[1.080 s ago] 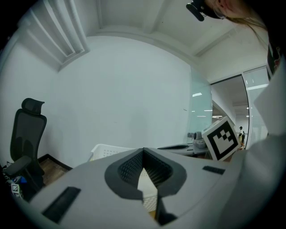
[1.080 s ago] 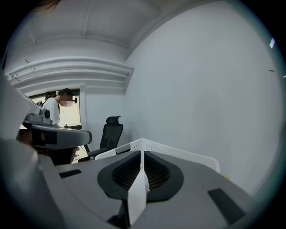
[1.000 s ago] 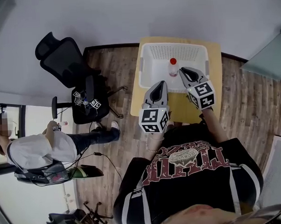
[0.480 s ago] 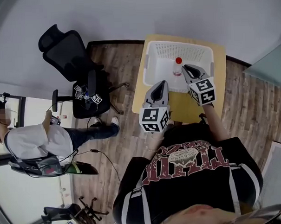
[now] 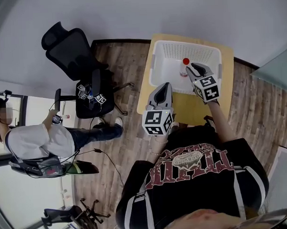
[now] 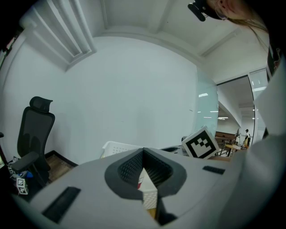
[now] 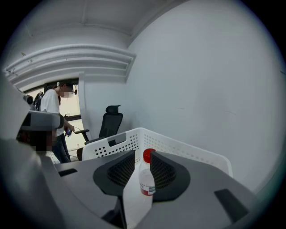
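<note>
1. Firstly, the left gripper (image 5: 163,85) is hovering over the near edge of the table (image 5: 193,113), just in front of the white basket (image 5: 155,64). Its jaws are pressing together with nothing between them, as the left gripper view (image 6: 143,152) is showing.
2. The clear bottle (image 5: 184,70) with the red cap (image 7: 149,155) is standing upright inside the basket, near its far wall.
3. The right gripper (image 5: 194,67) is reaching over the basket's near rim. Its jaws are standing spread apart, and the bottle's neck is showing in the gap between them, apparently not touching either jaw.
4. Judging from this, the approach to the bottle is under way. A firm hold would be asking for the jaws to come further around the neck or body, level and centred, so that the light bottle is not tipping.
5. The table is small and yellow, carrying only the basket.
6. Around it, another person (image 5: 35,145) is standing at the far left, a black office chair (image 5: 72,53) is waiting beside the table on the wooden floor (image 5: 118,75), and a plain pale wall is closing the room behind.
</note>
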{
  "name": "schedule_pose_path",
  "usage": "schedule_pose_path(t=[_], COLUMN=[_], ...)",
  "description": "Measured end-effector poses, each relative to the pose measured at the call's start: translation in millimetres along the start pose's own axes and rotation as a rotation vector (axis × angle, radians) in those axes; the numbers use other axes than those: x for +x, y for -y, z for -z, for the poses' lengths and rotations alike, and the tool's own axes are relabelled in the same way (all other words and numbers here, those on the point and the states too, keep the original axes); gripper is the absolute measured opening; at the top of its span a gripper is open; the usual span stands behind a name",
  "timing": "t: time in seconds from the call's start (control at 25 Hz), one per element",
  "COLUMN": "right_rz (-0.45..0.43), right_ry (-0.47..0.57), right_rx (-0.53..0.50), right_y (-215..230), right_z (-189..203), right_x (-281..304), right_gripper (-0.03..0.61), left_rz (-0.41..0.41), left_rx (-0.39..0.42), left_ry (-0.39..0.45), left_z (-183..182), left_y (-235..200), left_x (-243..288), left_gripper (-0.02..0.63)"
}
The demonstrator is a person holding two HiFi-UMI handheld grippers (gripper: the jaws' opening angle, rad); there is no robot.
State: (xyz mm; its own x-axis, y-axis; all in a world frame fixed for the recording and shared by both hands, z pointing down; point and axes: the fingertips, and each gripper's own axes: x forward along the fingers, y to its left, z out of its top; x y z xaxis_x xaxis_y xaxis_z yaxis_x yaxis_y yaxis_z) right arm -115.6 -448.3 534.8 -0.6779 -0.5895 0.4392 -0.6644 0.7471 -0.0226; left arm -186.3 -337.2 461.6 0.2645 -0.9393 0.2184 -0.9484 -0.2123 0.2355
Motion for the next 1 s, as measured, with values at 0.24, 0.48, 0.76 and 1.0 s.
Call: schedule_pose_path(t=[0.24,0.48,0.76,1.0], right_rz=[-0.009,-0.021,-0.015,-0.033], right_ry=[-0.055,-0.098,-0.157,-0.161], right_rx=[-0.033,-0.035,-0.060,-0.080], right_y=[-2,0,7,13], right_z=[7,8,17,19], right_x=[14,25,37,52], right_gripper=[0.140,0.175,0.220,0.244], left_rz=[-0.001,-0.006,-0.010,-0.020], left_rx=[-0.007,-0.017,-0.020,-0.025], left_ry=[0.001,0.000,0.000,-0.005], left_z=[1,1,2,4], left_y=[-2,-7,-10,-14], left_x=[-5,-6,-6,-5], left_gripper=[0.047,0.048,0.047,0.048])
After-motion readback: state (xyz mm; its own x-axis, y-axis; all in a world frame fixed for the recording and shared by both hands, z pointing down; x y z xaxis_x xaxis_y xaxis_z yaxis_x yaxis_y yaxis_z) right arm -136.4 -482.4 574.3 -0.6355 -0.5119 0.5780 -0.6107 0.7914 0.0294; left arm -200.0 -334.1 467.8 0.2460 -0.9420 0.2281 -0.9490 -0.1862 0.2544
